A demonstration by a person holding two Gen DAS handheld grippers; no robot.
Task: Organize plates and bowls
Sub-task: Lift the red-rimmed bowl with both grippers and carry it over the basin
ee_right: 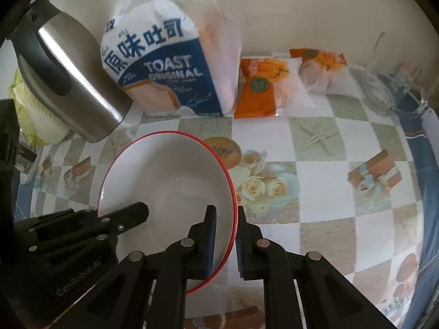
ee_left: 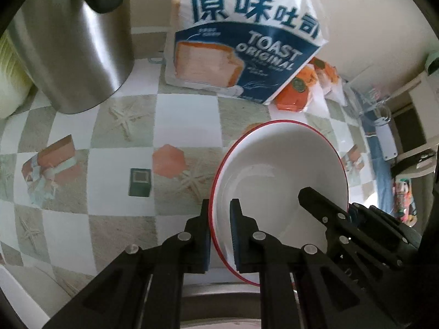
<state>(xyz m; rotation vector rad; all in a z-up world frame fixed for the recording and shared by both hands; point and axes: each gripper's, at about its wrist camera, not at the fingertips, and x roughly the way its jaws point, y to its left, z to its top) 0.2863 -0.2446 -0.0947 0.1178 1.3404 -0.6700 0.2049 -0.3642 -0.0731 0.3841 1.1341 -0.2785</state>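
Bowl [ee_right: 170, 175], white with a red rim, tilted over the checked tablecloth [ee_right: 323, 175], gripped at opposite edges. Left gripper [ee_left: 221, 235] clamped on its left rim, one pad inside, one outside; right gripper [ee_right: 226, 235] likewise pinching the right rim. Left to right along the wall: cabbage [ee_right: 30, 115], steel kettle [ee_right: 74, 82], toast bag [ee_right: 170, 71], orange packets [ee_right: 260, 87], glass jug [ee_right: 384, 93]. Tablecloth printed with starfish, roses and gift boxes. Pale wall [ee_right: 301, 13] behind; blue fabric [ee_right: 422, 170] at the far right edge.
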